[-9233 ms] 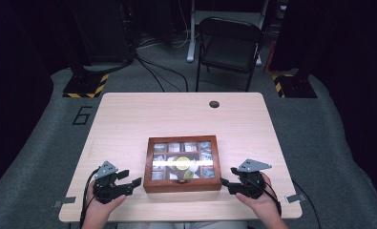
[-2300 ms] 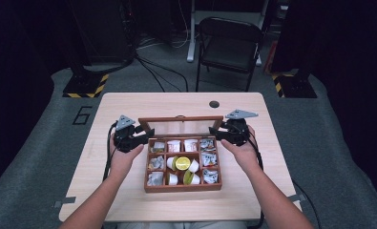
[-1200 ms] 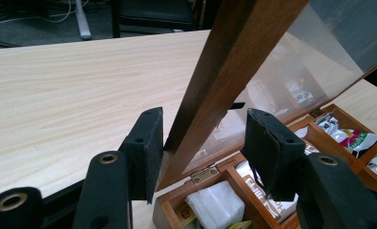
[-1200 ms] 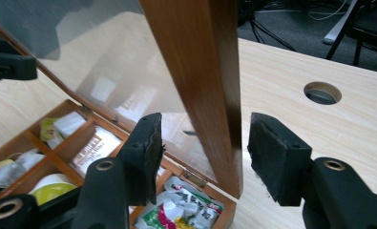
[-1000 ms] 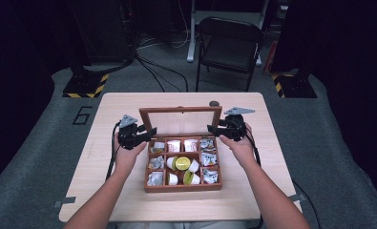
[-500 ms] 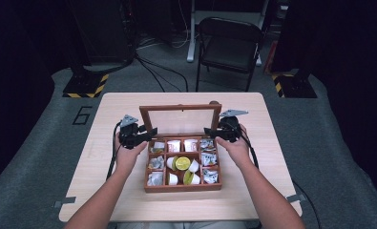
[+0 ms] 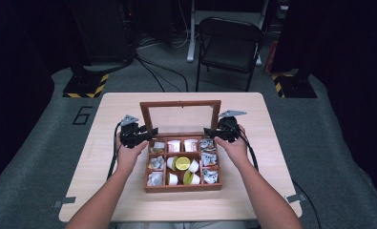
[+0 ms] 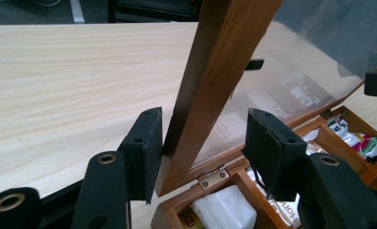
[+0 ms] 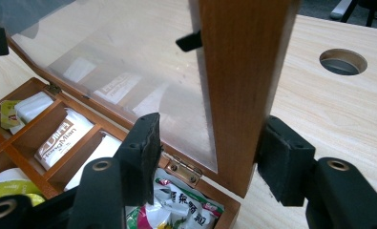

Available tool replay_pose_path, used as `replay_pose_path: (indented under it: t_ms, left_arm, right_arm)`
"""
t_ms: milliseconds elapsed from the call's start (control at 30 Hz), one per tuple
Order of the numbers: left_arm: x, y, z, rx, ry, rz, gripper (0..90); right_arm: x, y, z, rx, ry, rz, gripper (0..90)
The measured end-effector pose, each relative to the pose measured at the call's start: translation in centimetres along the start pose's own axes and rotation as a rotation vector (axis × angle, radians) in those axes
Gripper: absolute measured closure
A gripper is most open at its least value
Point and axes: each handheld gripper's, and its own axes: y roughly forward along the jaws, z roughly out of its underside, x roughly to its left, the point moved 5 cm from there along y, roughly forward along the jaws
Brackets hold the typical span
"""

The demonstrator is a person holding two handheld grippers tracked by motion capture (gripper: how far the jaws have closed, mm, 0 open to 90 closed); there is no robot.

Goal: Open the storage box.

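A wooden compartment box (image 7: pixel 182 187) sits mid-table with its glass-paned lid (image 7: pixel 180 103) standing upright. Inside are packets (image 7: pixel 173 145) and a yellow-green round piece (image 7: pixel 183 163). My left gripper (image 7: pixel 150 133) is at the lid's left side. In the left gripper view the lid frame (image 8: pixel 214 71) stands between the jaws of my left gripper (image 8: pixel 203 148); one pad (image 8: pixel 145 150) touches it and the other is apart. My right gripper (image 7: pixel 207 131) straddles the lid's right frame (image 9: pixel 238 71) the same way, and my right gripper (image 9: pixel 210 157) is open.
The light wooden table (image 7: pixel 272 191) has bare room all around the box. A round cable hole (image 9: pixel 342 61) lies just behind the lid on the right. A black folding chair (image 7: pixel 231 45) stands beyond the far edge, with cables on the floor.
The box was closed with both grippers near the front edge. Both grippers moved to the lid and the lid has swung up, tilting further to upright over the last second.
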Motion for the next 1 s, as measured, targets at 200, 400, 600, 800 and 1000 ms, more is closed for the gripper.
replay_pose_path:
  t_ms: [200,400,600,800,1000]
  left_arm:
    - [0.1,0.2,0.2,0.000,0.000,-0.002,48.2]
    - [0.2,0.3,0.3,0.004,-0.001,-0.005,49.1]
    - [0.3,0.3,0.4,0.008,0.006,-0.007,50.4]
    - [0.3,0.4,0.7,0.026,0.005,-0.016,51.1]
    - [0.7,0.5,1.5,0.020,-0.009,-0.021,55.3]
  right_arm:
    - [0.0,0.2,0.1,-0.006,0.022,0.007,43.7]
    - [-0.3,0.4,0.2,-0.013,0.019,0.008,45.5]
    - [-0.4,0.5,0.3,-0.010,0.017,0.006,46.4]
    - [-0.5,0.7,1.1,-0.010,0.040,0.008,47.8]
    - [-0.6,0.8,1.4,-0.010,0.044,0.010,49.3]
